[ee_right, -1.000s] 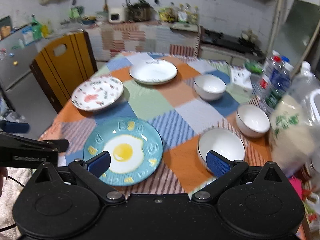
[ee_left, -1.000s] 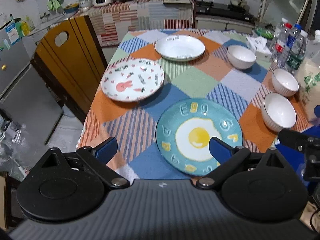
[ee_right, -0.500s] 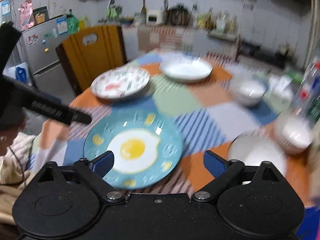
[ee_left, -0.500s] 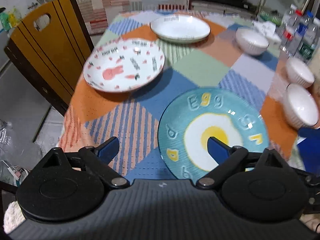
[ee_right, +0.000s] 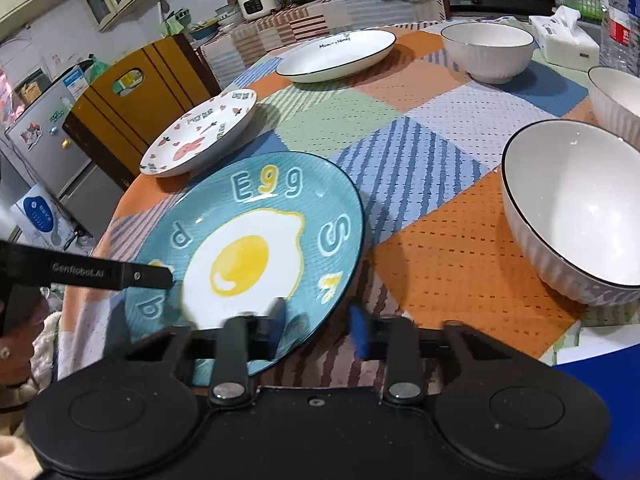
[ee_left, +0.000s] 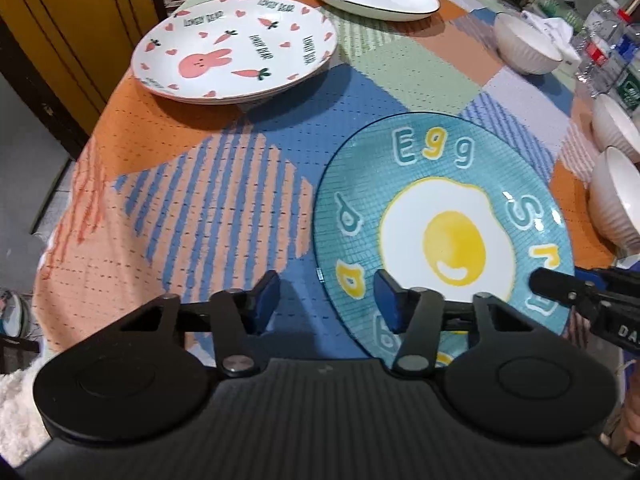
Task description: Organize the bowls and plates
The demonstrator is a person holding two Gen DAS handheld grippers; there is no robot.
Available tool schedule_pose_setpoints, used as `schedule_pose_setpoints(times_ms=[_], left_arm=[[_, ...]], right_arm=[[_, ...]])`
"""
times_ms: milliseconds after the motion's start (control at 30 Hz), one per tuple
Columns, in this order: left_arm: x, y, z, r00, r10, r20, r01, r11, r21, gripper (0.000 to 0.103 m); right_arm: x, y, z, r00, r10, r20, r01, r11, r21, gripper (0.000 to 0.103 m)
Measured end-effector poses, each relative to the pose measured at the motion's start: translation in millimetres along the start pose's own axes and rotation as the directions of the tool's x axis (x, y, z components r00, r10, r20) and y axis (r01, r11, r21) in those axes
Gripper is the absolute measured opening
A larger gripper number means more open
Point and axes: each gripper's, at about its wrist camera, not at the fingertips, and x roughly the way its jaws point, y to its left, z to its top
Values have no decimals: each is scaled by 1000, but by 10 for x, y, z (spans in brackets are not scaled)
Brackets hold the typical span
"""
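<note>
Both claws closing astride egg plate (ee_left: 440, 216) rim (no grip)

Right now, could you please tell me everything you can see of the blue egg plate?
The egg plate is round, teal and glossy, apparently glazed ceramic, with a fried egg painted in its middle, raised letters reading "Egg" and a thin dark rim. It lies flat and empty on the patchwork tablecloth near the table's front edge. The left gripper and right gripper, jaws just closing, each straddle its near rim; contact is unclear.
</note>
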Motion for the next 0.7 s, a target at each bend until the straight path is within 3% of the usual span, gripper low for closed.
schedule_pose_setpoints(times_ms=[100,500,700], left_arm=[[-3,-53,27,1000,-28,-12,28,1000,12,26],[-72,-82,-30,999,-34,39,33,999,30,26],[-270,-126,140,996,-43,81,38,997,64,26]], right_arm=[[29,-51,9,1000,17,8,-17,1000,20,23],[-37,-52,18,999,39,30,-35,994,-102,24],[-164,-17,168,997,43,67,-34,992,-119,24]])
